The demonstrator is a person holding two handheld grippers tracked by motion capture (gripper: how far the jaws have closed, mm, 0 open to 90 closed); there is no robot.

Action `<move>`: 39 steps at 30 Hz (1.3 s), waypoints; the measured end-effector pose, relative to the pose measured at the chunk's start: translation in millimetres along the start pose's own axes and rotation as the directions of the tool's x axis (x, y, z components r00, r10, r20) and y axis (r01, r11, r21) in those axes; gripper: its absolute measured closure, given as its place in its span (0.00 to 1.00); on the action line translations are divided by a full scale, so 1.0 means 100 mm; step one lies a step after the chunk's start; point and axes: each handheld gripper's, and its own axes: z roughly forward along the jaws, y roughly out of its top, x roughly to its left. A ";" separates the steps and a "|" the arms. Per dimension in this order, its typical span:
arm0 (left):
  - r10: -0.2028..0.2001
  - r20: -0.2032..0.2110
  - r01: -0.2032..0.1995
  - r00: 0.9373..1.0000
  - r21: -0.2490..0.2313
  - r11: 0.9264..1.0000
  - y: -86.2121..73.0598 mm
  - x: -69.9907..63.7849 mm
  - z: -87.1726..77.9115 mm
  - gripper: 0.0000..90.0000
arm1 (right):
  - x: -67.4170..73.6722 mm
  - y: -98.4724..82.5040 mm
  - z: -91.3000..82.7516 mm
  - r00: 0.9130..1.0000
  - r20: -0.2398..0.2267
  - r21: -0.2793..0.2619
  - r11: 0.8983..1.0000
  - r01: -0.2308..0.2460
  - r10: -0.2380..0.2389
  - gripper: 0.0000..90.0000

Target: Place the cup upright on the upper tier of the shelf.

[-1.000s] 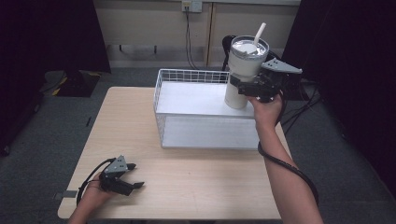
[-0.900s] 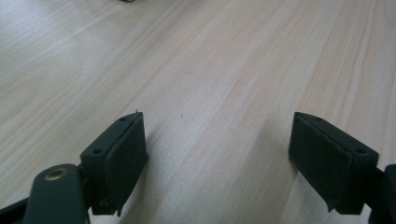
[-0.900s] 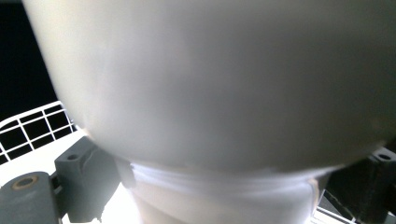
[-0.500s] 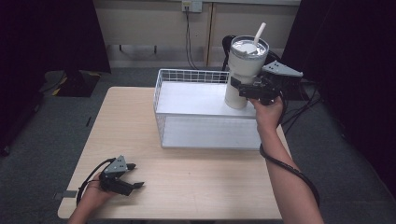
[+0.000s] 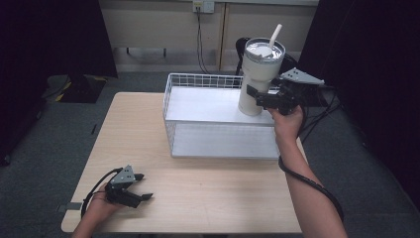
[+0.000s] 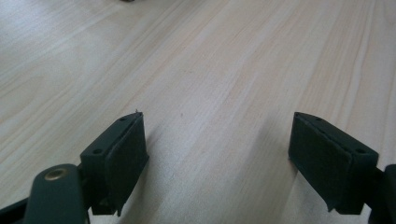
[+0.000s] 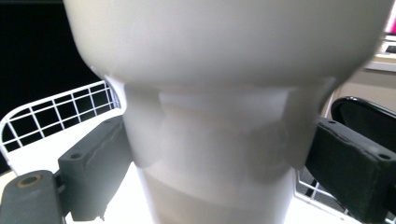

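A tall white tumbler (image 5: 258, 74) with a lid and a straw stands upright at the back right corner of a white wire basket (image 5: 198, 82). My right gripper (image 5: 253, 99) is shut on the tumbler's narrow lower body, one jaw on each side. Close up in the right gripper view, the tumbler (image 7: 210, 140) sits between the two black jaws of the right gripper (image 7: 215, 172). I cannot tell whether its base touches the basket floor. My left gripper (image 5: 145, 186) rests open on the wooden table (image 5: 138, 134) near the front left corner, with bare wood between the jaws of the left gripper (image 6: 217, 154).
The basket takes up the back right part of the table. A black cable (image 5: 307, 178) trails along the right forearm. Dark curtains hang at both sides, and a wall with a socket and cords lies behind the table.
The right gripper and the tumbler have shifted only very slightly. The left gripper has stayed in place.
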 end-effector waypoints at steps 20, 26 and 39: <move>-0.002 0.003 0.002 1.000 0.000 1.000 0.00 0.00 0.00 0.21 | 0.01 -0.06 -0.18 0.999 -0.018 0.025 0.999 0.039 -0.039 0.13; -0.003 0.002 0.003 1.000 0.000 1.000 0.00 0.00 0.00 0.21 | 0.02 -0.06 -0.21 0.998 -0.030 0.048 0.997 0.056 -0.054 0.14; 0.002 0.004 -0.002 1.000 0.003 1.000 0.00 0.00 0.00 0.20 | 0.07 -0.15 -0.31 0.995 -0.070 0.066 0.994 0.081 -0.076 0.14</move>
